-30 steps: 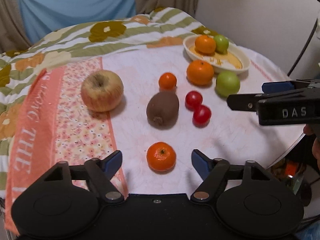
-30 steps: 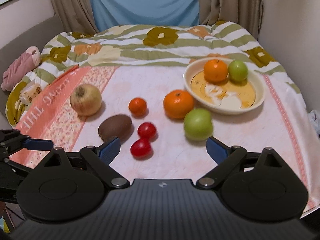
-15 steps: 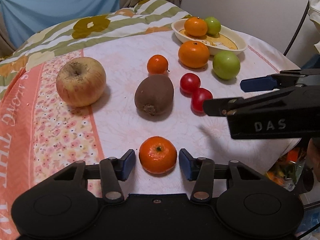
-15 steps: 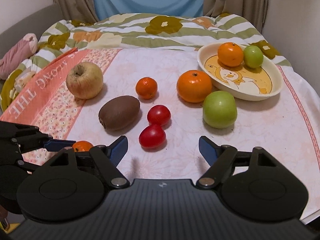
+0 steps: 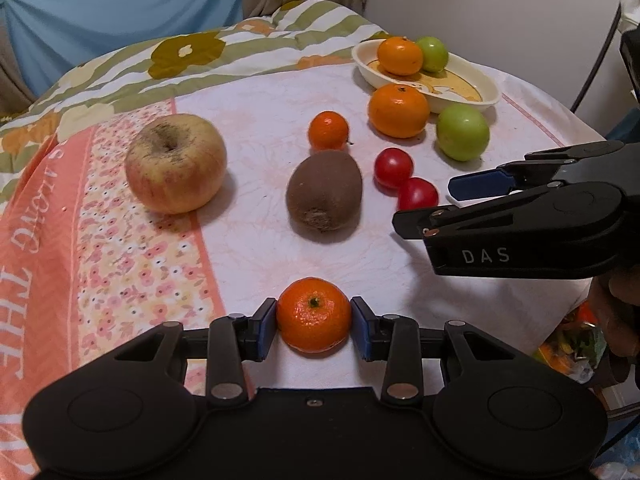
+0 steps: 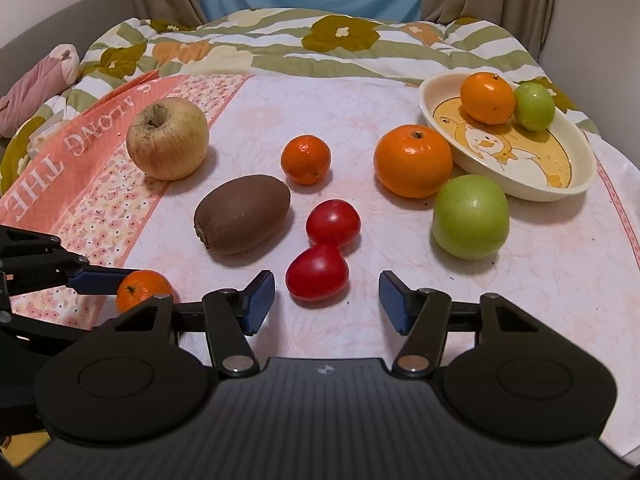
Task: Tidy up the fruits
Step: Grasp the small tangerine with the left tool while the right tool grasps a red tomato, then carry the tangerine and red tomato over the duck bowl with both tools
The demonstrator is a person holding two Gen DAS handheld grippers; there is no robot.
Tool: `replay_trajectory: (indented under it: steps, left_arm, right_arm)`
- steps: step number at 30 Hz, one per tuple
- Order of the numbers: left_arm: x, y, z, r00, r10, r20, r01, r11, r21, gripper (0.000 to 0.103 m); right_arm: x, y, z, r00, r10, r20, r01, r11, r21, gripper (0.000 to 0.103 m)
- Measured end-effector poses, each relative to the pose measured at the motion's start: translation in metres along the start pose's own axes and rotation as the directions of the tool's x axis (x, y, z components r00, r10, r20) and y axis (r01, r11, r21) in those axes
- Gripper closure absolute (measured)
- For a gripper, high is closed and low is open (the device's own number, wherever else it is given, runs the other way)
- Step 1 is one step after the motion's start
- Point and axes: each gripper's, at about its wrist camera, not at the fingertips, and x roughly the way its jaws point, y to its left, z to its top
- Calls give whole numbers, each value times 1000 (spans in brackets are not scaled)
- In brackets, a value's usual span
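At far left, on the salmon lettered band of the cloth (image 6: 48,168): a big yellowish apple (image 5: 175,163), stem hollow upward, well apart from the rest. Nearer the front edge: left gripper (image 5: 314,326) closed on a small mandarin (image 5: 314,314), blue pads (image 5: 267,328) pressed to both flanks of the fruit, which sits on the white tablecloth (image 5: 256,120); seen from the right wrist as an orange ball (image 6: 140,289) half hidden behind the black frame. Toward the middle: a brown kiwi (image 5: 325,191) lying on its side, with a second small mandarin (image 5: 328,130) just behind it. Right of the kiwi: two red tomatoes, the farther (image 6: 333,223) touching the nearer (image 6: 317,273). Right gripper (image 6: 327,300) spread wide and holding nothing, low over the cloth just in front of the nearer tomato, which lies ahead of the gap and toward its left side. Further right: a large orange (image 6: 413,160) beside a green apple (image 6: 471,216), both close against the near wall of a cream oval dish (image 6: 568,190) printed with a cartoon duck. Inside the dish, at its far end: another orange (image 6: 487,97) touching a small green fruit (image 6: 534,106). Behind all: a green-and-orange flowered quilt (image 6: 320,40).
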Motion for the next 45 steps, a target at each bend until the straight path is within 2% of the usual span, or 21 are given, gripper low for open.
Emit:
replay_trajectory:
  steps: [5, 8, 12, 29, 37, 45]
  left_arm:
    - [-3, 8, -4, 1000, 27, -8, -27, 1000, -15, 60]
    - [-5, 13, -5, 999, 40, -13, -41, 999, -31, 60]
    - [-8, 18, -8, 999, 51, -18, -52, 997, -49, 60]
    - [-24, 9, 2, 997, 81, -7, -82, 994, -72, 60]
    - [-48, -9, 30, 995, 91, 44, -87, 993, -85, 60]
    - [-67, -37, 69, 993, 72, 94, -61, 991, -116, 60]
  right_arm:
    - [6, 4, 1, 1000, 3, -4, -3, 1000, -28, 39]
    - [8, 6, 0, 1000, 4, -5, -4, 999, -46, 49]
    - [10, 6, 0, 1000, 5, 3, -5, 999, -52, 52]
    - [-18, -3, 6, 999, 41, 31, -39, 998, -40, 53]
    - [-55, -22, 22, 997, 51, 67, -49, 998, -32, 53]
    - [-97, -69, 47, 993, 37, 115, -37, 999, -4, 53]
